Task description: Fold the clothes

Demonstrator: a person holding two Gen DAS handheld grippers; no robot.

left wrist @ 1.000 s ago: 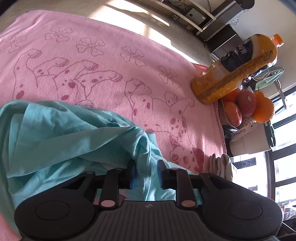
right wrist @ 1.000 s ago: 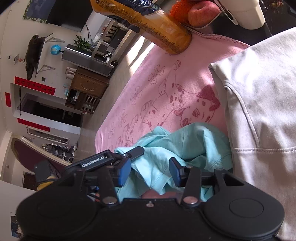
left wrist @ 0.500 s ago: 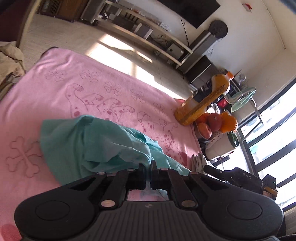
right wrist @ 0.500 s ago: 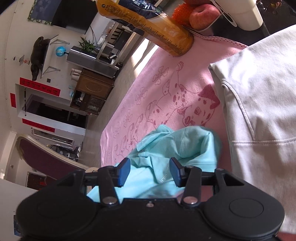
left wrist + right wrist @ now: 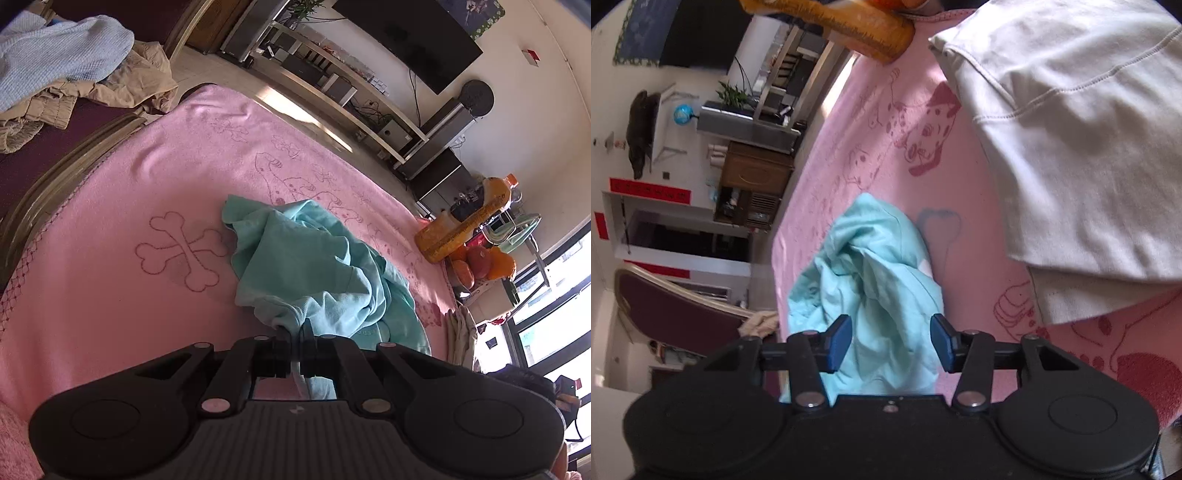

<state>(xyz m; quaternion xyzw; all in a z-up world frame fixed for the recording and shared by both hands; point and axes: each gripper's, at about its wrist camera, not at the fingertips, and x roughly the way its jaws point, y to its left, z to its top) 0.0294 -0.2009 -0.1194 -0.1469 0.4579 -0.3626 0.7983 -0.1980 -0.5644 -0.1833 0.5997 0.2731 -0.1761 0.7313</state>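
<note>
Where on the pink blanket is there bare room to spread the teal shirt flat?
Bare patch: the pink dog-print blanket around the crossed-bones print, between the crumpled teal shirt and the sofa-side edge. Crowded: by the folded white garment and lying orange juice bottle.

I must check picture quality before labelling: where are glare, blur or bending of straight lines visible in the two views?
Left wrist view: the windows are blown out white, the shelf edges bend with the fisheye, and the teal shirt is sharp. Right wrist view: the folded white garment is softly blurred, the orange bottle is cut off at the top, and the room furniture curves strongly.
</note>
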